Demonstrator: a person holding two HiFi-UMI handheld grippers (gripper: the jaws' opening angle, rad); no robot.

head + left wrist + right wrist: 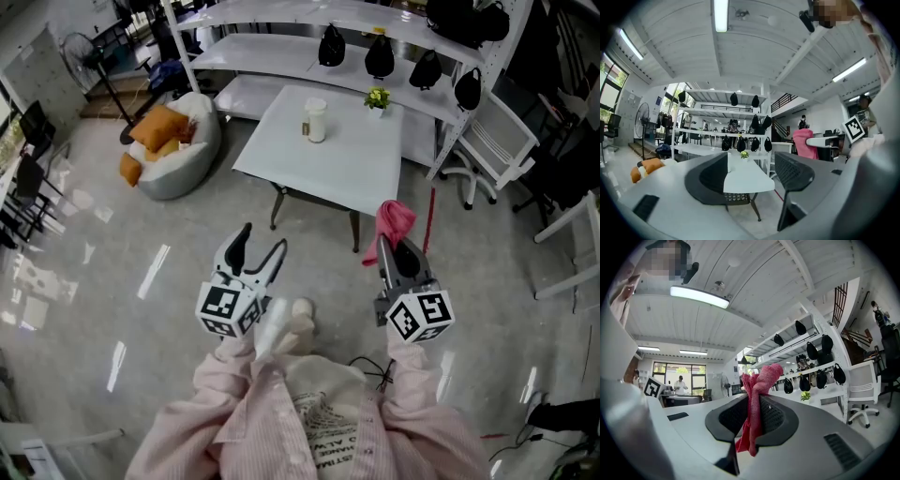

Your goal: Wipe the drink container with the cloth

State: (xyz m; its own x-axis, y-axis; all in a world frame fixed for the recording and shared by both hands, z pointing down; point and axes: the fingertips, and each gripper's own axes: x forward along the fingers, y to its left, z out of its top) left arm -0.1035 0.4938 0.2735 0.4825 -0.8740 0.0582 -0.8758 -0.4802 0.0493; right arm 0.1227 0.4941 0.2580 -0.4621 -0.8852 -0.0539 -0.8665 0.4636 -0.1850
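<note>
Drink container (316, 120) stands upright on the white table (356, 178), toward its far side, left of a small potted plant (377, 97) and well apart from both grippers. The right gripper (397, 249) has its jaws clamped on a pink cloth (395, 219), which bunches above them and hangs below. The left gripper (263, 240) has its jaws apart with nothing between them.
</note>
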